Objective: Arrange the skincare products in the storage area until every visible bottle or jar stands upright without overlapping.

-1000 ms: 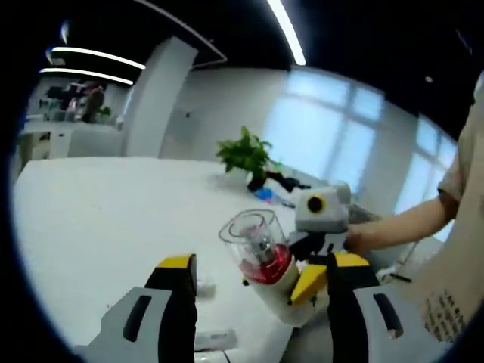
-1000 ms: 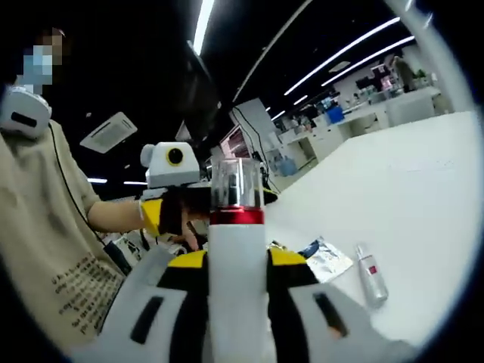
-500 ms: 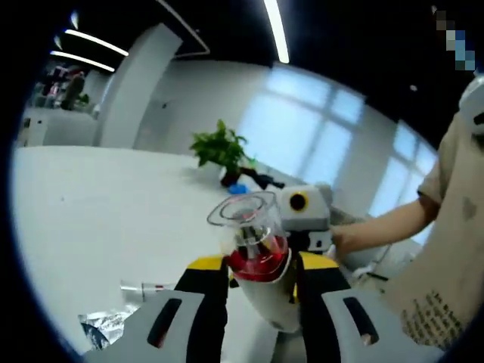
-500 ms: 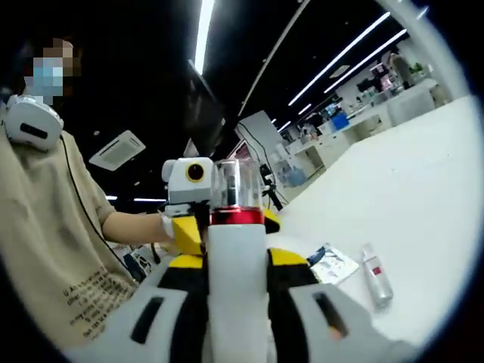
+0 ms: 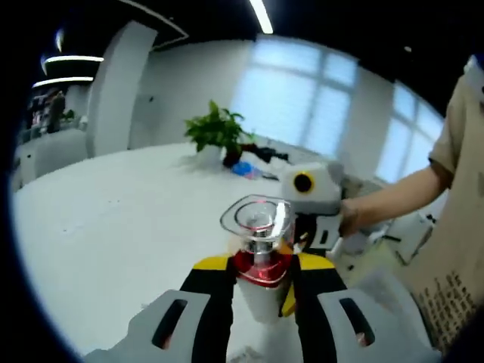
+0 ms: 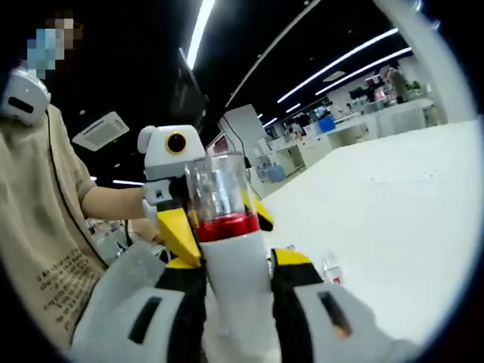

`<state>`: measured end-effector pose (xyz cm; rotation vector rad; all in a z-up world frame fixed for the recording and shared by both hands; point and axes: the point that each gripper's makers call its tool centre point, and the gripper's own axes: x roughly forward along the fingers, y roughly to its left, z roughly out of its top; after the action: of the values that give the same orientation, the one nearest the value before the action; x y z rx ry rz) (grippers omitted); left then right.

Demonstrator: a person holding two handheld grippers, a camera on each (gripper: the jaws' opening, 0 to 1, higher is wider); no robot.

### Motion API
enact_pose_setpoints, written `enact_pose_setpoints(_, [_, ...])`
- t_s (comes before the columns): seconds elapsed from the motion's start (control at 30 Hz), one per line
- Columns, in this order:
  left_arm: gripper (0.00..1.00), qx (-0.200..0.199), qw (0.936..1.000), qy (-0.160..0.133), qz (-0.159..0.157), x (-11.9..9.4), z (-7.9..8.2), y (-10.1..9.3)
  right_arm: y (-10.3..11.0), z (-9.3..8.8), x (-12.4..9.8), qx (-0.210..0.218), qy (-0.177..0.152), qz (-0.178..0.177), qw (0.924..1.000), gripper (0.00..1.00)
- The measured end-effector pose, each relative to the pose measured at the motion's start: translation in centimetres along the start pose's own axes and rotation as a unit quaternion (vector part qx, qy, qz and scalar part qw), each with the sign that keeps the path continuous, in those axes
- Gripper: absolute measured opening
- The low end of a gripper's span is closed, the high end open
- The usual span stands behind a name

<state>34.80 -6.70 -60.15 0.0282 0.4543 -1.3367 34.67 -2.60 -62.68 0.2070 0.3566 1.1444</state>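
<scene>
A white bottle [image 5: 259, 295] with a red collar and a clear cap [image 5: 257, 219] is held in the air over the white table [image 5: 113, 219]. My left gripper [image 5: 261, 276] is shut on it just below the red collar. In the right gripper view the same bottle [image 6: 238, 272] rises between the jaws of my right gripper [image 6: 236, 266], which is shut on its white body. There the left gripper [image 6: 219, 227] comes in from the left, and its yellow fingertips [image 6: 176, 234] flank the collar. The bottle leans slightly left in that view.
A potted plant [image 5: 219, 136] and small dark items stand at the table's far edge. A small tube [image 6: 333, 268] lies on the table beyond the right jaw. The person's arm [image 5: 393, 204] and beige shirt [image 6: 38, 219] are close by.
The left gripper was open beside the bottle a second ago; it has closed on the bottle below the collar. The bottle now leans a little in the right gripper view.
</scene>
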Motion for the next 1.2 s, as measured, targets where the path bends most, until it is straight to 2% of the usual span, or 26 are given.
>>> enact_pose_setpoints(0.1, [0.26,0.022,0.9992,0.027,0.022,0.7,-1.5,0.3,-0.9,-2.1,0.3,-0.058,0.046,-0.014,0.9972,0.33])
enact_pose_setpoints(0.13, [0.26,0.020,0.9990,0.031,0.024,1.1,-2.0,0.2,-1.0,-2.7,0.4,-0.058,0.061,-0.013,0.9963,0.33])
enact_pose_setpoints(0.27, [0.26,0.034,0.9970,0.056,0.042,1.9,-3.8,0.7,-2.1,-5.1,0.7,-0.109,0.112,-0.020,0.9875,0.33])
enact_pose_setpoints(0.4, [0.26,0.040,0.9956,0.062,0.058,2.4,-4.7,1.5,-3.0,-6.0,1.0,-0.112,0.113,-0.037,0.9866,0.32])
enact_pose_setpoints(0.57, [0.26,0.057,0.9939,0.071,0.063,3.0,-5.4,2.2,-4.5,-7.0,1.0,-0.154,0.139,-0.046,0.9773,0.32])
enact_pose_setpoints(0.73, [0.26,0.073,0.9929,0.065,0.067,3.7,-5.0,3.4,-6.2,-6.4,1.0,-0.164,0.132,-0.049,0.9763,0.31])
enact_pose_setpoints(1.07, [0.27,0.072,0.9920,0.059,0.085,4.7,-3.9,6.4,-9.5,-5.4,1.9,-0.155,0.123,-0.026,0.9800,0.31])
enact_pose_setpoints(1.2, [0.27,0.071,0.9917,0.059,0.089,5.0,-3.4,7.4,-10.2,-4.8,2.1,-0.161,0.129,-0.020,0.9783,0.31])
